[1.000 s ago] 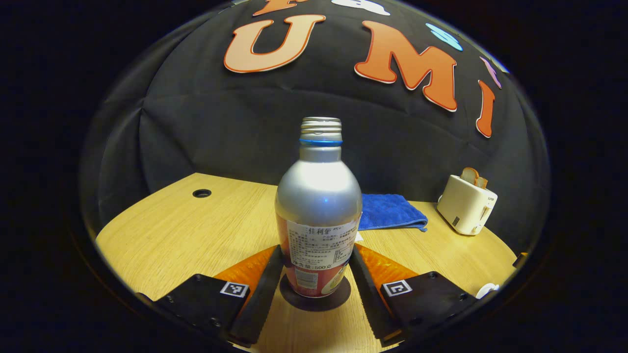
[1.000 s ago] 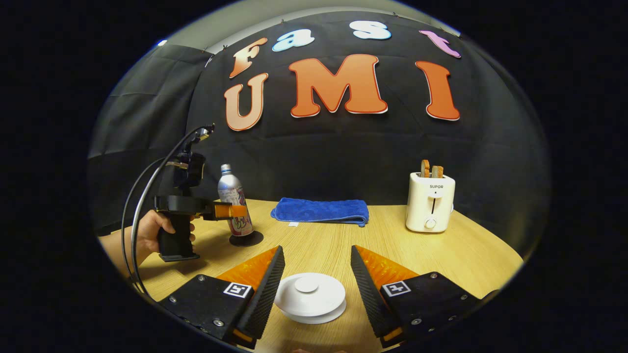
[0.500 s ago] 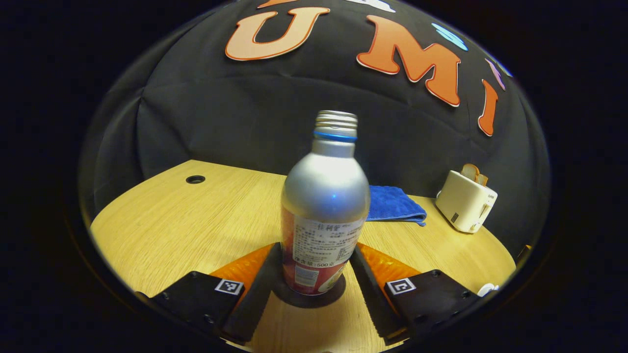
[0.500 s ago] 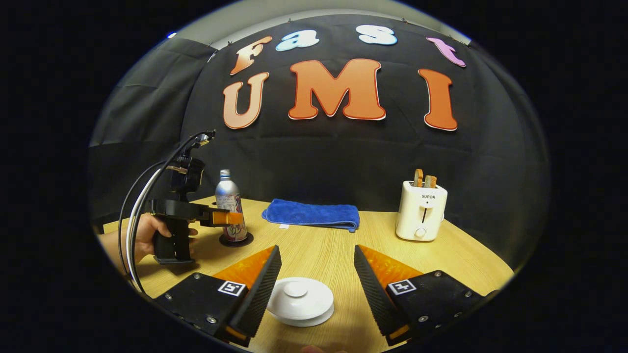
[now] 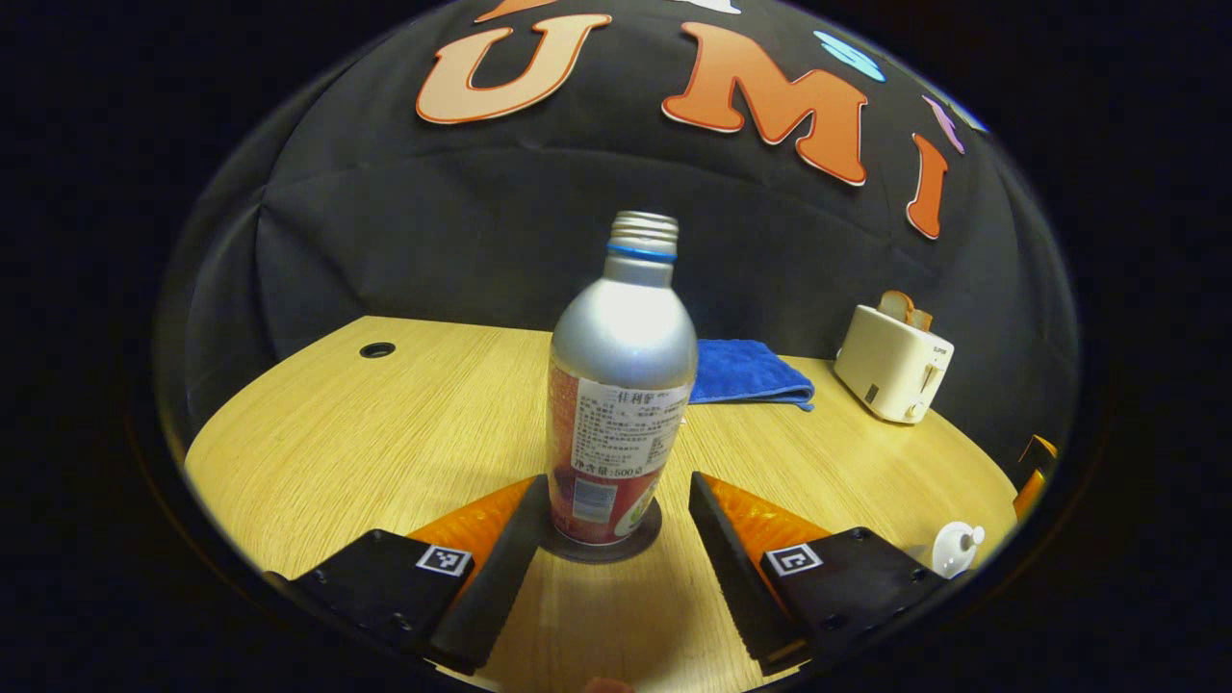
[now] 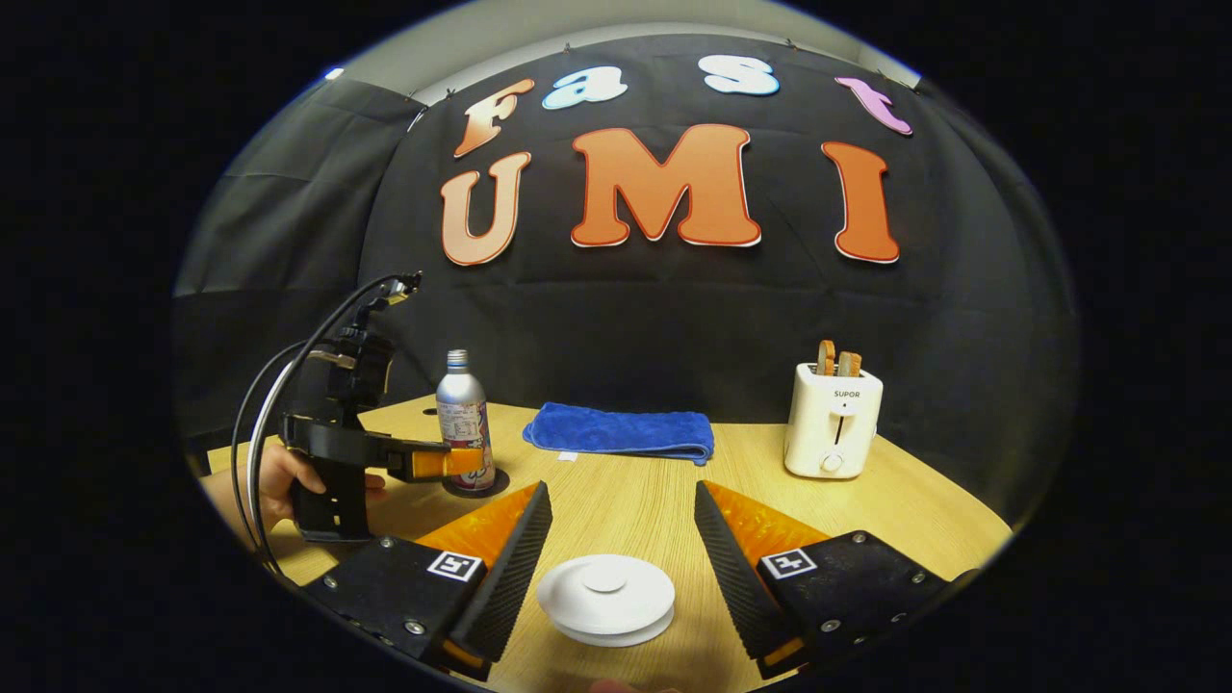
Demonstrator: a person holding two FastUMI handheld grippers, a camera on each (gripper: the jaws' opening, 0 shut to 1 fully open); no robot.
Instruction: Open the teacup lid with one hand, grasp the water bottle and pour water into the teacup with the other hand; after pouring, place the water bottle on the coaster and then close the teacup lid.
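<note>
Left gripper view, water bottle on coaster

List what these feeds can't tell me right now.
- Water level in the bottle: opaque metal wall, both views.
- What sits under the white lid, right gripper view: the lid covers it.
- White knobbed piece, left gripper view: too small and near the edge to tell cup from lid.
</note>
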